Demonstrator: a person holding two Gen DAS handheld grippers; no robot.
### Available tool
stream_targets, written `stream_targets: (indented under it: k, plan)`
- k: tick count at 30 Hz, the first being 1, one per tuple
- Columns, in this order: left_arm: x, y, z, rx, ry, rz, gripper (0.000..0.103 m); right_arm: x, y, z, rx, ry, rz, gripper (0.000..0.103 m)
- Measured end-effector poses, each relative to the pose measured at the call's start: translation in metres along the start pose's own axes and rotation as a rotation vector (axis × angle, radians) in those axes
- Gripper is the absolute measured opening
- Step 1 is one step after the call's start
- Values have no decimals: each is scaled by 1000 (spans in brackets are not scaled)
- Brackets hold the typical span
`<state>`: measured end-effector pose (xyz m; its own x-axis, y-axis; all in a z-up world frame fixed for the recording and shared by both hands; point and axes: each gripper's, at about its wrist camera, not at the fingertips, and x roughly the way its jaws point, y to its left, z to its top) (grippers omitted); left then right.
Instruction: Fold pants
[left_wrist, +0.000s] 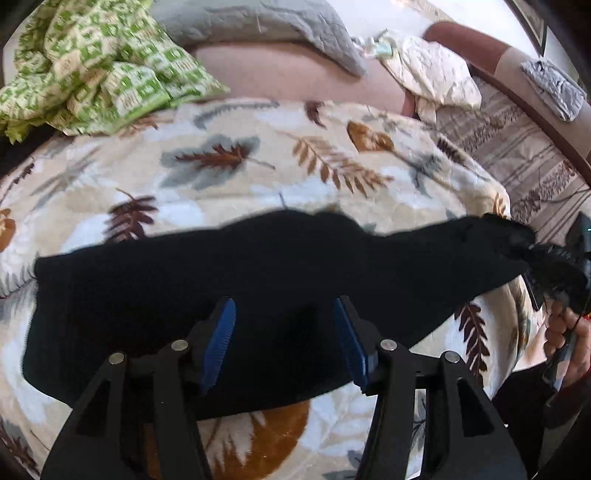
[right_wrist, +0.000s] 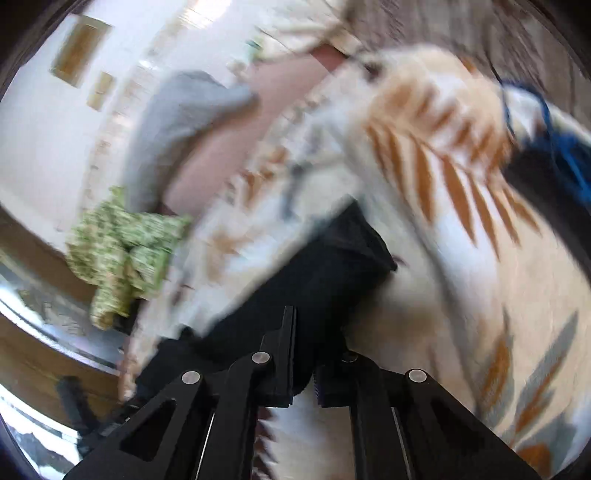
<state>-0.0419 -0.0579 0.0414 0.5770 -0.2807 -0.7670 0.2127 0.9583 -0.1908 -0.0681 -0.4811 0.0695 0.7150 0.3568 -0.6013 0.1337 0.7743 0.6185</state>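
The left gripper (left_wrist: 284, 314) hangs over the black pants (left_wrist: 229, 273), its blue pads (left_wrist: 221, 339) standing apart with nothing between them. The right gripper (right_wrist: 301, 354) has its jaws pressed together on a corner of the pants (right_wrist: 332, 266); in the left wrist view this same gripper (left_wrist: 546, 254) pinches the far right end of the cloth, with a hand (left_wrist: 565, 339) below it. The pants lie spread across a leaf-printed blanket (left_wrist: 258, 155). Only the left view shows clearly the green patterned cloth (left_wrist: 96, 62) and a grey pillow (left_wrist: 258, 22). The right view is blurred, and I can read no writing anywhere.
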Motion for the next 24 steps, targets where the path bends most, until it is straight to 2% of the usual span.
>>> stream_targets:
  k: [1, 3, 6, 9, 10, 11, 12, 14, 18, 21, 24]
  plan:
    - [-3, 2, 1, -6, -18, 3, 54, -9, 7, 6, -40, -63, 5, 4]
    - [-4, 4, 4, -17, -36, 15, 54, -10, 6, 12, -60, -112, -7, 4]
    - [5, 9, 0, -29, -1, 38, 54, 16, -14, 8, -50, -66, -95, 4]
    - [8, 14, -8, -32, 21, 50, 54, 35, -36, -4, -2, 47, -155, 9]
    - [7, 17, -11, -32, 21, 56, 54, 30, -37, -5, 18, 30, -135, 9]
    - [6, 20, -12, -36, 21, 61, 54, 22, -38, -5, 34, 24, -134, 14]
    - [5, 24, -13, -45, 21, 66, 54, 15, -38, -4, 39, 18, -141, 25]
    - [2, 31, -14, -69, 17, 67, 54, -5, -37, -2, 44, -18, -152, 30]
    - [-4, 46, -12, -109, 1, 77, 54, -25, -26, -2, 27, -49, -116, 31]
    - [-5, 51, -11, -133, 2, 85, 54, -18, -4, -2, -66, -14, -89, 31]
    - [-7, 52, -13, -140, 1, 80, 60, 6, 14, -6, -137, 51, -97, 31]
